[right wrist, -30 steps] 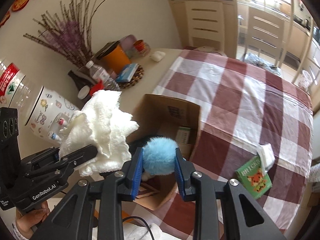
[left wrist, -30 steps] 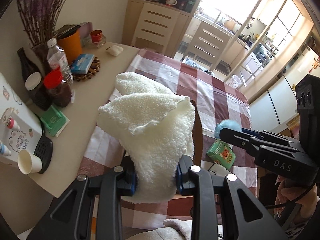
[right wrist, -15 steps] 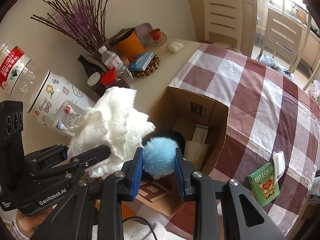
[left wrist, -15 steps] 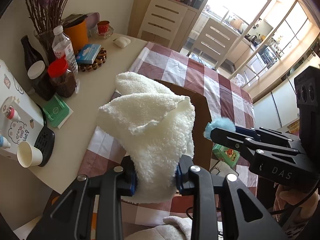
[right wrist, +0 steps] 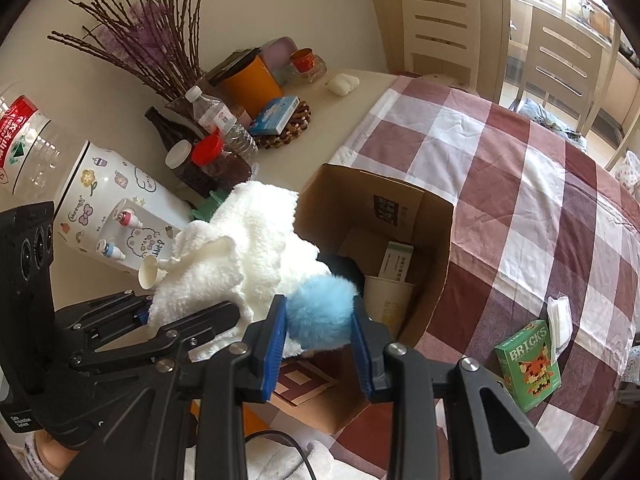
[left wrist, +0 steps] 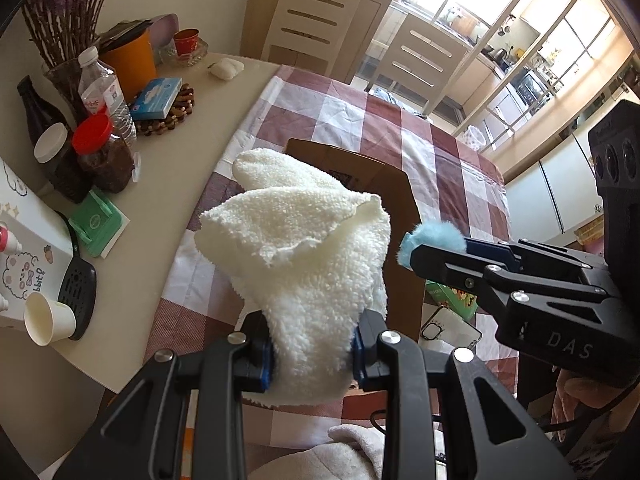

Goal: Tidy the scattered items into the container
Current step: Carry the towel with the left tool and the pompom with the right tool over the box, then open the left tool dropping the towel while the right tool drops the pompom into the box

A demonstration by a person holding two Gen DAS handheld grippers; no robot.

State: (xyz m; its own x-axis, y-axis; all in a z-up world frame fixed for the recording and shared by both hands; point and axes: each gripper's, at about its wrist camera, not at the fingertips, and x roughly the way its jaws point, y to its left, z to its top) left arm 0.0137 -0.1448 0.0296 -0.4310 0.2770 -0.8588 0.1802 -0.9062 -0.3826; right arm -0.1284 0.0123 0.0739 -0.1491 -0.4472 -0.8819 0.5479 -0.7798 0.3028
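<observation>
My left gripper [left wrist: 312, 350] is shut on a fluffy white towel [left wrist: 304, 256] that stands bunched above its jaws. The same towel [right wrist: 236, 256] hangs over the left edge of the open cardboard box [right wrist: 436, 264] in the right wrist view. My right gripper [right wrist: 320, 332] is shut on a light blue pom-pom [right wrist: 322, 314], held over the box's near side. In the left wrist view the right gripper [left wrist: 424, 254] enters from the right with the pom-pom [left wrist: 434, 232] at its tip. Inside the box are a paper cup [right wrist: 386, 302], a small carton [right wrist: 396, 260] and something dark.
A green "BRICKS" box [right wrist: 528, 364] and a white crumpled tissue [right wrist: 560, 320] lie on the checked tablecloth [right wrist: 520, 168] to the right. Bottles, jars, an orange bin [left wrist: 128, 64], a vase of twigs and a paper cup [left wrist: 48, 320] crowd the table's left side. Chairs stand behind.
Both grippers have come closer over the box with their loads still held. The box looks nearer and its inside shows more in the right wrist view.
</observation>
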